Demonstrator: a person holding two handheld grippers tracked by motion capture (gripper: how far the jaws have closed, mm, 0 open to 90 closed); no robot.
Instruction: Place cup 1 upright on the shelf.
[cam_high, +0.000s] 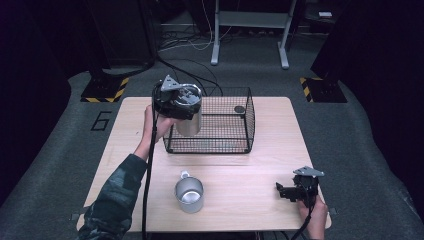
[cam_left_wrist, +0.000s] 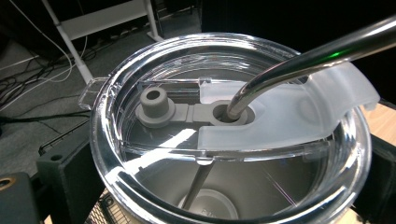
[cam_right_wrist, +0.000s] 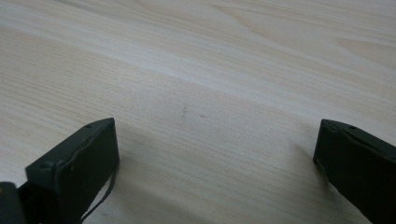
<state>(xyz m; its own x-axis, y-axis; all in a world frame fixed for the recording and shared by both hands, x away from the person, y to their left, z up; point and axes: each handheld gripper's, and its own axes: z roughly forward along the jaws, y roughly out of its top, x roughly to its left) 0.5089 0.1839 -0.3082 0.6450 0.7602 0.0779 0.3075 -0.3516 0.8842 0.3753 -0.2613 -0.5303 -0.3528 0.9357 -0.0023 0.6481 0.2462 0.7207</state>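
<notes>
A steel tumbler (cam_high: 190, 119) with a clear lid (cam_left_wrist: 140, 154) and a bent metal straw (cam_left_wrist: 303, 58) hangs over the left end of a black wire basket (cam_high: 249, 120). My left gripper (cam_high: 176, 101) is shut on its upper part, one black jaw on each side of the lid. My right gripper (cam_high: 286, 191) rests low at the table's front right. Its jaws stand wide open over bare wood in the right gripper view (cam_right_wrist: 215, 154), with nothing between them. A steel mug (cam_high: 189, 194) with a small handle stands upright at the front centre.
The basket sits at the back middle of the wooden table (cam_high: 250, 170), with a small dark round object (cam_high: 239, 109) inside near its far right. Beyond the table are grey carpet, cables, a white desk frame (cam_high: 250, 30) and hazard-taped bases (cam_high: 105, 90).
</notes>
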